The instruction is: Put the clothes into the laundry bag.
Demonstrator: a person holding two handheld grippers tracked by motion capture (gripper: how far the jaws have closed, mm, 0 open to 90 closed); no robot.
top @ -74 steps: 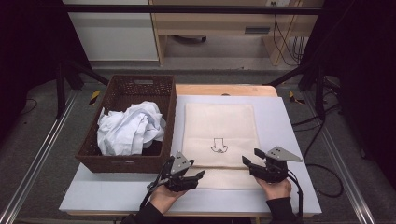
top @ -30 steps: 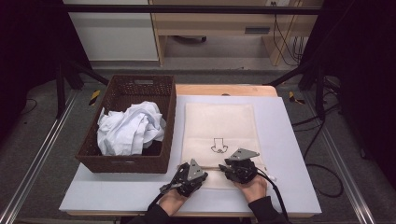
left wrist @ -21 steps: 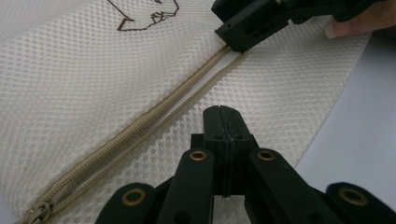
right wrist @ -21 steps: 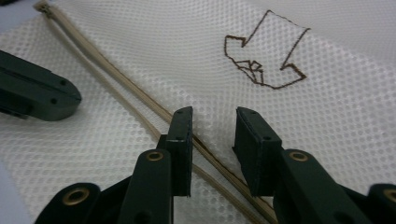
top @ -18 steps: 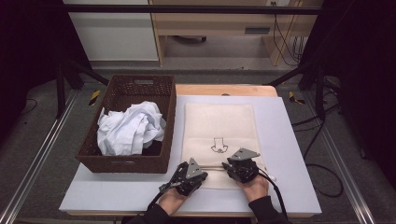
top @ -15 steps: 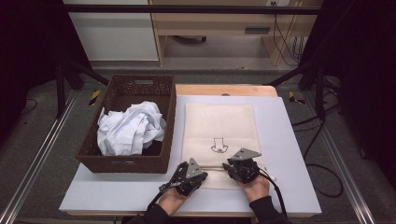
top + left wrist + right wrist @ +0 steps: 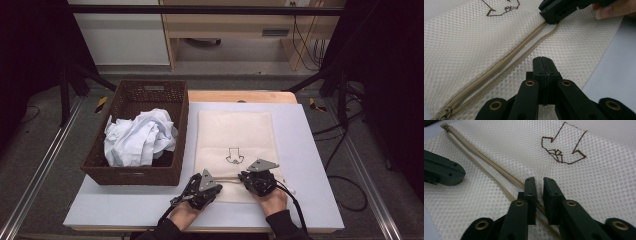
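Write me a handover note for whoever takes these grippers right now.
Left gripper: fingers shut, tip over the mesh bag at its near edge, beside the zipper; whether it pinches cloth is unclear.
Right gripper: fingers almost closed astride the zipper farther along; grip uncertain.
The bag lies flat on the table; white clothes sit in the basket to its left.
Done: both grippers at the zipper.
Left: probably open the bag, load the clothes.

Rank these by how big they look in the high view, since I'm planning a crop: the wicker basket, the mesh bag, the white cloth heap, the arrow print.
1. Wicker basket and mesh bag: similar spread, too close to rank.
2. White cloth heap in the basket.
3. Arrow print on the bag.
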